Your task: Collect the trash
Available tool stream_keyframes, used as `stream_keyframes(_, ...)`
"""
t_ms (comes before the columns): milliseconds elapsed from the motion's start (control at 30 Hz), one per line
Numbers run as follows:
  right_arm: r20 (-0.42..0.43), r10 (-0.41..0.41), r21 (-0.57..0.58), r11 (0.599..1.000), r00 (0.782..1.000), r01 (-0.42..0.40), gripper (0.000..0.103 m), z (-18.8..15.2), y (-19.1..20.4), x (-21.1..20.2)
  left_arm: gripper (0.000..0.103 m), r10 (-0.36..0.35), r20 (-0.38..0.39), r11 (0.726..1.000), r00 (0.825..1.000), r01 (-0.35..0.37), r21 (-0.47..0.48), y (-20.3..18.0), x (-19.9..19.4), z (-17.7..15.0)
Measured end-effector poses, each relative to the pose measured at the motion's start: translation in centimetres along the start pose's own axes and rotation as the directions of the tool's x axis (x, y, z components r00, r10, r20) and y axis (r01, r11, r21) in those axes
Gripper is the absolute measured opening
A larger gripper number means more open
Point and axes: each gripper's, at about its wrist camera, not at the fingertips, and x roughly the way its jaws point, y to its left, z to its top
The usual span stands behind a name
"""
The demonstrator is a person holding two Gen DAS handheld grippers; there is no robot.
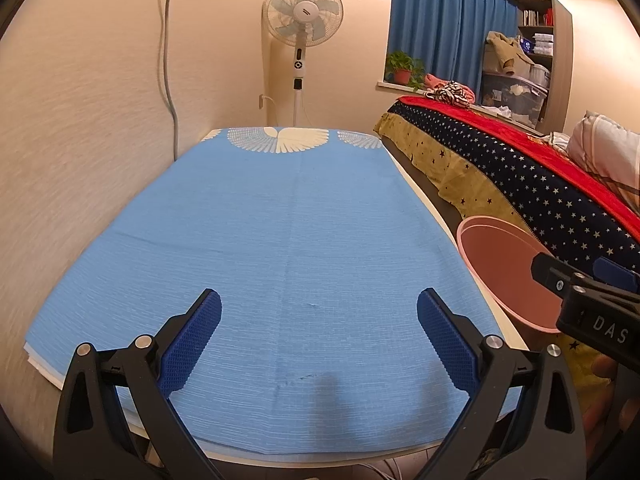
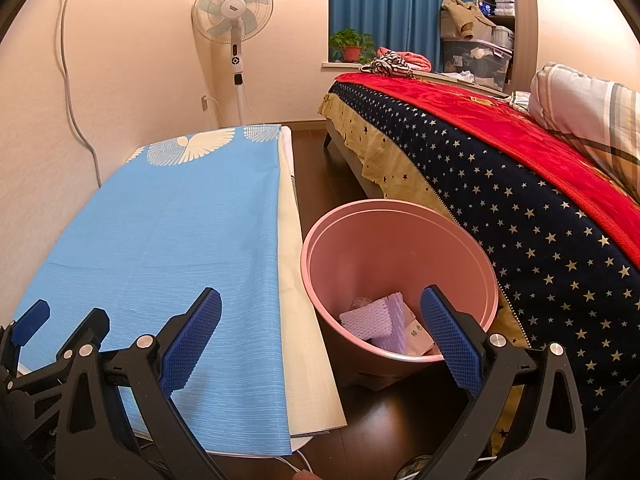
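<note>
My left gripper (image 1: 319, 332) hangs over the near end of the table with its blue-padded fingers (image 1: 192, 340) spread wide and nothing between them. Under it I see only the blue tablecloth (image 1: 280, 232), flat and smooth, with a white wing pattern at its far end. Past that end a standing fan (image 1: 303, 12) stands against the wall.

Moving right, my right gripper (image 2: 320, 334) is also spread wide and empty; its left finger sits over the cloth's right edge and its right finger over the rim of the pink bin (image 2: 400, 248). The bin stands on the dark floor between the table and the bed (image 2: 520, 208), just beside both. At its bottom I see the trash: a lilac foam net sleeve (image 2: 370, 320) lying on top of some pale paper scraps (image 2: 418, 336), partly hidden behind my right finger. Farthest right, the bed carries a star-print cover and a red blanket (image 2: 460, 108).
</note>
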Motion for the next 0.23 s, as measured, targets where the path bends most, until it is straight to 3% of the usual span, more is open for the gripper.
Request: stream_keyframes(233, -0.003, -0.001, -0.002, 1.0, 1.0, 0.001, 0.098, -0.06, -0.04, 0.02, 0.095, 0.006, -0.002, 1.0, 1.0, -0.006, -0.011, 0.22, 0.02, 0.05)
